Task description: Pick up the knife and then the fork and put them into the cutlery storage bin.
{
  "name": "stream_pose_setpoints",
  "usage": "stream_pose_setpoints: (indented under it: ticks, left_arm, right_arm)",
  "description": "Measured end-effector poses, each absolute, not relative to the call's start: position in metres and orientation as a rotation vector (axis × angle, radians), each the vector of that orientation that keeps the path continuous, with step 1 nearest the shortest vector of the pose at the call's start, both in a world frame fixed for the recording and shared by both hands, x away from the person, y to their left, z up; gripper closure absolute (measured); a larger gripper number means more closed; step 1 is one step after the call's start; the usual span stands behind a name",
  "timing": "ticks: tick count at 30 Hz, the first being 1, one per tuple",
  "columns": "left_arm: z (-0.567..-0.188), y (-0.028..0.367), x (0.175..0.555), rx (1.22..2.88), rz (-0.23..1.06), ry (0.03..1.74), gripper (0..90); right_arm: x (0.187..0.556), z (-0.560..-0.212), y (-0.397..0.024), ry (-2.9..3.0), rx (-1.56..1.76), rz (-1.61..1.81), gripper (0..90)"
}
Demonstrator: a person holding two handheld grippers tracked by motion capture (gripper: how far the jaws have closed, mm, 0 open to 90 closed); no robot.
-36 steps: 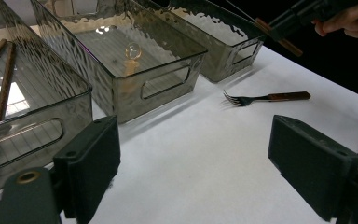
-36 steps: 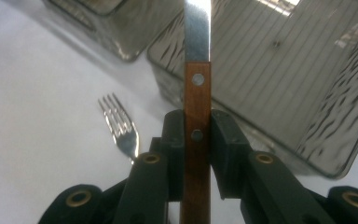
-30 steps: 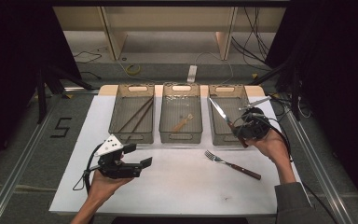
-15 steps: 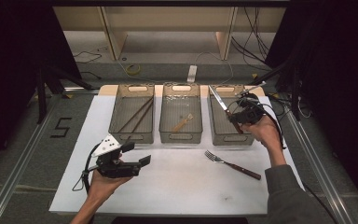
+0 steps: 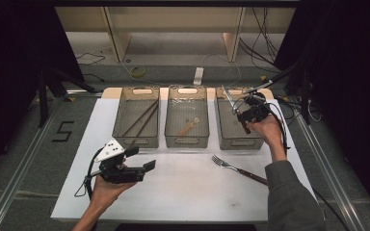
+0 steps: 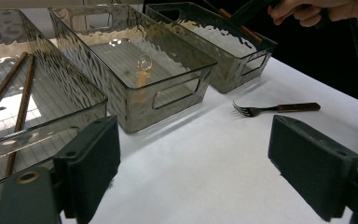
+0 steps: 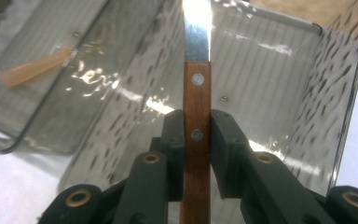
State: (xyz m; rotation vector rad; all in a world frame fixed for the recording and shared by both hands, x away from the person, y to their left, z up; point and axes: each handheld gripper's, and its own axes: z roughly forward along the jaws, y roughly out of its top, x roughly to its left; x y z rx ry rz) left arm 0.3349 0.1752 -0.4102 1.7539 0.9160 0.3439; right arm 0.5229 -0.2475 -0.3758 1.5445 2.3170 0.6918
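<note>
Right gripper (image 7: 196,135) clamped on knife (image 7: 196,107) handle over right bin (image 5: 231,131); left gripper (image 6: 193,172) wide open, empty, above table (image 5: 183,187).

Between the matt black fingers (image 7: 226,140) of the right gripper (image 7: 197,140) sat the knife (image 7: 197,116), its handle smooth reddish wood with two bright metal rivets, its blade glossy steel. Beyond the fingers lay the bin (image 7: 284,93), smoky clear plastic, rippled and shiny. The table (image 6: 205,158) looked matt white.
</note>
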Motion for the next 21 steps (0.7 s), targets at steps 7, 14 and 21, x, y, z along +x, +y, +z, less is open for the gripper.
stream_pose_setpoints:
  ticks: [7,14,21]
  left_arm:
    - [-0.410,0.175,0.335,1.752,0.343,0.915,16.1]
    - [-0.410,0.175,0.334,1.750,0.341,0.916,16.1]
    - [-0.410,0.175,0.334,1.751,0.341,0.914,16.1]
  right_arm:
    - [0.530,-0.385,-0.244,2.304,1.596,0.662,76.8]
    - [0.532,-0.393,-0.239,2.330,1.627,0.667,59.4]
    - [0.516,-0.375,-0.238,2.320,1.528,0.738,47.0]
